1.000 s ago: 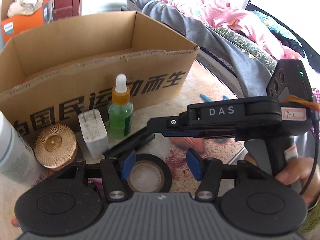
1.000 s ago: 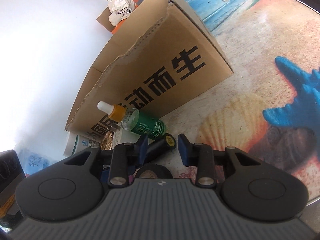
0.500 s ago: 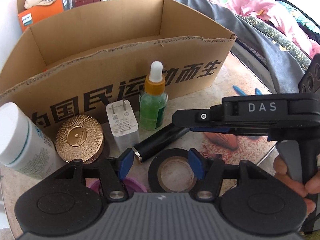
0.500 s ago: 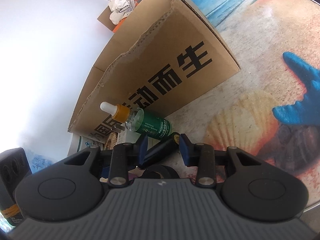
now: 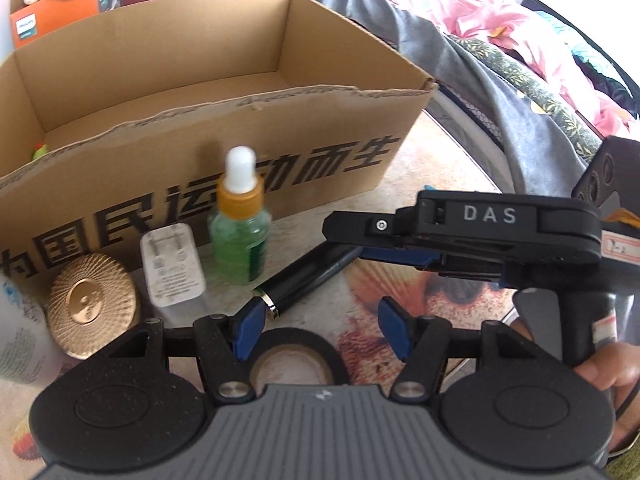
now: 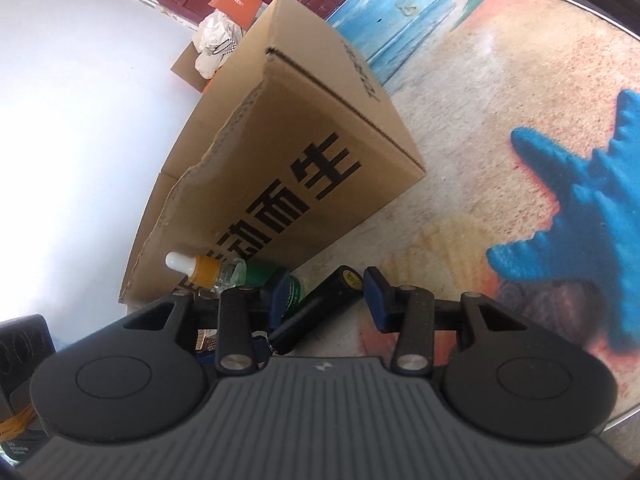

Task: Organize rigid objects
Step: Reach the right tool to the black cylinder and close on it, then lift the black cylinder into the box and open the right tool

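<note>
A black tube (image 5: 304, 280) lies on the table in front of an open cardboard box (image 5: 280, 184). My right gripper (image 6: 328, 296) straddles the black tube (image 6: 324, 300); its jaws are opening and the pads stand just off it. From the left wrist view, that right gripper (image 5: 344, 242) reaches in from the right, low over the tube. My left gripper (image 5: 322, 330) is open above a black tape roll (image 5: 296, 356), which its body partly hides. A green dropper bottle (image 5: 240, 220), a white charger (image 5: 172, 264) and a gold-lidded jar (image 5: 92, 304) stand along the box's front.
A white bottle (image 5: 20, 340) stands at the far left. The tabletop (image 6: 500, 100) bears a beach print with a blue starfish. Bedding (image 5: 500, 60) is piled behind on the right. A hand (image 5: 608, 368) holds the right gripper's handle. The box (image 6: 320, 152) is close ahead.
The right jaws have widened around the black tube. The left jaws have opened a little, and the left view has shifted sideways over the tape roll.
</note>
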